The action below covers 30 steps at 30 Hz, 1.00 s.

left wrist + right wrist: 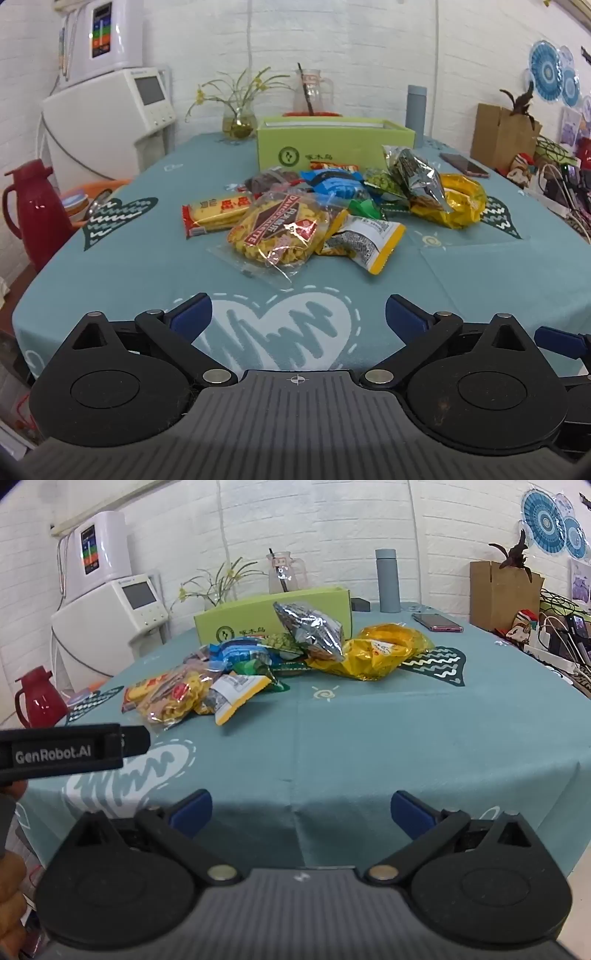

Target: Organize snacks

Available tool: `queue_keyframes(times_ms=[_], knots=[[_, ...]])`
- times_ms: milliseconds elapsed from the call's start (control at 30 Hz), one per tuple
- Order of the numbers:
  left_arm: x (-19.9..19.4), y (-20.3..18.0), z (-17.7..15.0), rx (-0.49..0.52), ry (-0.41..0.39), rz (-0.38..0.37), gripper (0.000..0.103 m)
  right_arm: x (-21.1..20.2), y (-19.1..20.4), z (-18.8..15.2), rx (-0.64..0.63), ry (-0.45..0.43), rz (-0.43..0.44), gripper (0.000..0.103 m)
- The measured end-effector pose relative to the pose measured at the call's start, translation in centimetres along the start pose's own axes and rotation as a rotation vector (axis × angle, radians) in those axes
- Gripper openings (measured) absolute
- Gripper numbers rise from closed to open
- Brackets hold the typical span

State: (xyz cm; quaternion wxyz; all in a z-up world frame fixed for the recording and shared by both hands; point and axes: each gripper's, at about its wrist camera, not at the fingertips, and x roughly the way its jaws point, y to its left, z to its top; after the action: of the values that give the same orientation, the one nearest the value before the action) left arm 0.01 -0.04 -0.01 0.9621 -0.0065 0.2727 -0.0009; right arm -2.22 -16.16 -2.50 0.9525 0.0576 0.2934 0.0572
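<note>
1. Both grippers sit back at the near table edge: left gripper point(298, 314) and right gripper point(301, 810) spread wide, nothing between the pads.
2. The snack pile point(325, 206) is mid-table, just in front of the green box point(332, 142).
3. There's a bare stretch of teal tablecloth point(369, 746) between the grippers and the pile.
4. A phone point(437, 622) lies near the far right edge.

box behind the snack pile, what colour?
Light green box, with a darker green logo; clearest in left wrist view.
</note>
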Motion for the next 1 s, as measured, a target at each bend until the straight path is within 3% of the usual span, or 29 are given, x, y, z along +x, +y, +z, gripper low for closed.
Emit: queue_keyframes(times_ms=[333, 1000], knots=[[-0.4, -0.6, 0.0, 0.034, -0.015, -0.007, 0.090, 0.0, -0.5, 0.0, 0.009, 0.001, -0.007, 0.102], [-0.2, -0.1, -0.4, 0.008, 0.002, -0.064, 0.092, 0.4, -0.6, 0.0, 0.020, 0.008, -0.006, 0.102]])
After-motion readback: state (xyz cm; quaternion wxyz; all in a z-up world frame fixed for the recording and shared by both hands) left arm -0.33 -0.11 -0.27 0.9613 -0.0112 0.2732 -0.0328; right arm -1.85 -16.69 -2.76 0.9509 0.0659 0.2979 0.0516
